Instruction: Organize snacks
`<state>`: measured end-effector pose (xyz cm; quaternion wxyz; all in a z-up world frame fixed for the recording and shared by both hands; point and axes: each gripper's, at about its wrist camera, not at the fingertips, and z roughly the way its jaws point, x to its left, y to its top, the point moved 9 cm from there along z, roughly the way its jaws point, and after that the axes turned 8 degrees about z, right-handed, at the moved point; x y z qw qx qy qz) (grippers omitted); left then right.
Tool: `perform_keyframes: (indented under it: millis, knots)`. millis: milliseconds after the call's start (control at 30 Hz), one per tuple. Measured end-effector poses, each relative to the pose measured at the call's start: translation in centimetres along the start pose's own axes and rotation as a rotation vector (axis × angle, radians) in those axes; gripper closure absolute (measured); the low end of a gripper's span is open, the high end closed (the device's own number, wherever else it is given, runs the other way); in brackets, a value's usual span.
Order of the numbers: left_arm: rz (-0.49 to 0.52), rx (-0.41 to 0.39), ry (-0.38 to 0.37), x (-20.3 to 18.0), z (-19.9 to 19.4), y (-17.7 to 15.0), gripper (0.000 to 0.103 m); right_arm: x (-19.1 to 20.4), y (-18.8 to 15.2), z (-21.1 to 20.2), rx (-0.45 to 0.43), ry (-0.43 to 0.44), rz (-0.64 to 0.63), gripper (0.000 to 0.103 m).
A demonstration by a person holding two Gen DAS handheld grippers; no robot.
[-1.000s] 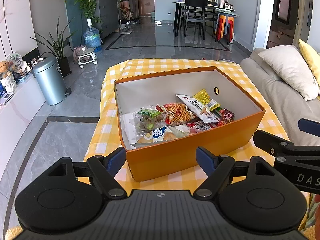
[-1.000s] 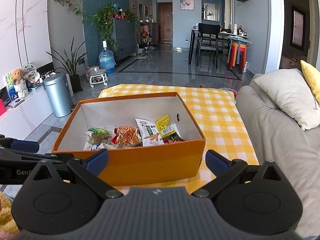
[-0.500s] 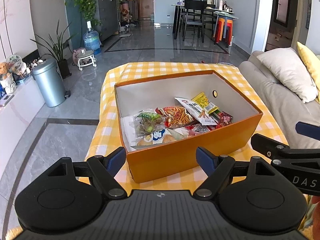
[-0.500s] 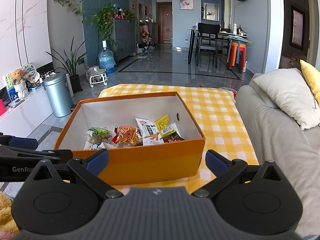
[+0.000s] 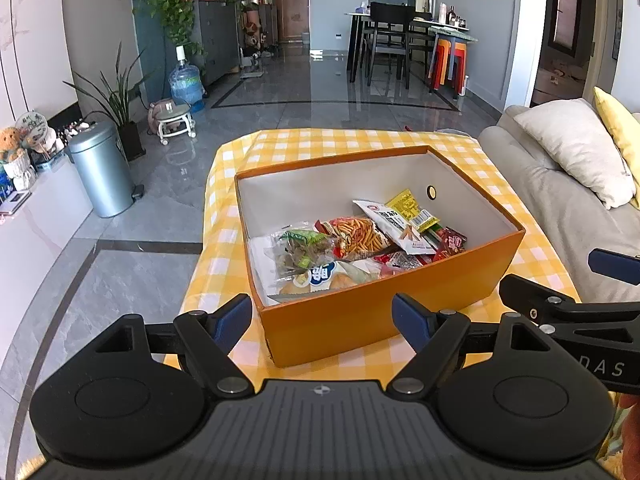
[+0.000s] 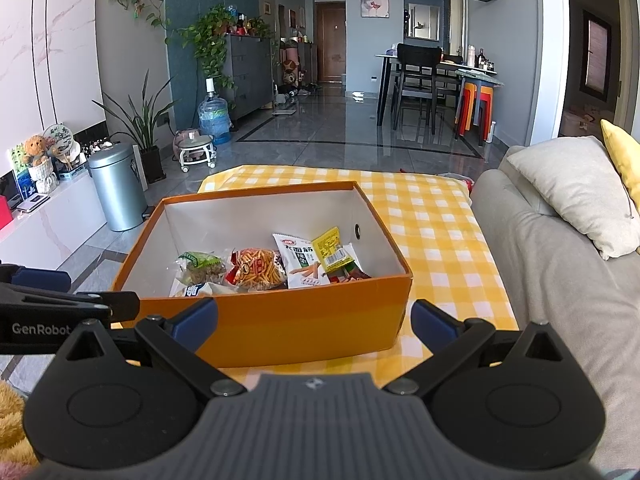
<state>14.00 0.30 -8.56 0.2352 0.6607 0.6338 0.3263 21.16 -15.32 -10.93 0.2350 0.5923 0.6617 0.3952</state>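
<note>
An orange box [image 5: 384, 312] [image 6: 304, 324] with a white inside stands on the yellow checked table [image 5: 360, 140] [image 6: 432, 216]. Several snack packets [image 5: 360, 236] [image 6: 276, 264] lie in its near half, among them a yellow packet [image 5: 412, 210] [image 6: 332, 254] and an orange sticks packet [image 6: 258, 268]. My left gripper [image 5: 322, 318] is open and empty, just in front of the box's near left corner. My right gripper [image 6: 314, 320] is open and empty, in front of the box's near wall. Each gripper also shows at the edge of the other's view.
A grey sofa [image 6: 560, 280] with a white cushion [image 6: 576, 192] runs along the table's right side. A metal bin [image 5: 102, 172] stands on the floor to the left. Dining table and chairs [image 6: 432, 80] stand far back.
Both grippers have drawn back a little from the box and tilted slightly upward. Both stay open and empty. The box and snacks have not moved.
</note>
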Motion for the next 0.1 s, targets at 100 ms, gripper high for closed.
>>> perform_keyframes:
  millis: [100]
  knots:
    - [-0.003,-0.003,0.004,0.17,-0.18,0.10,0.010,0.10,-0.11,-0.17,0.007,-0.004,0.000,0.004]
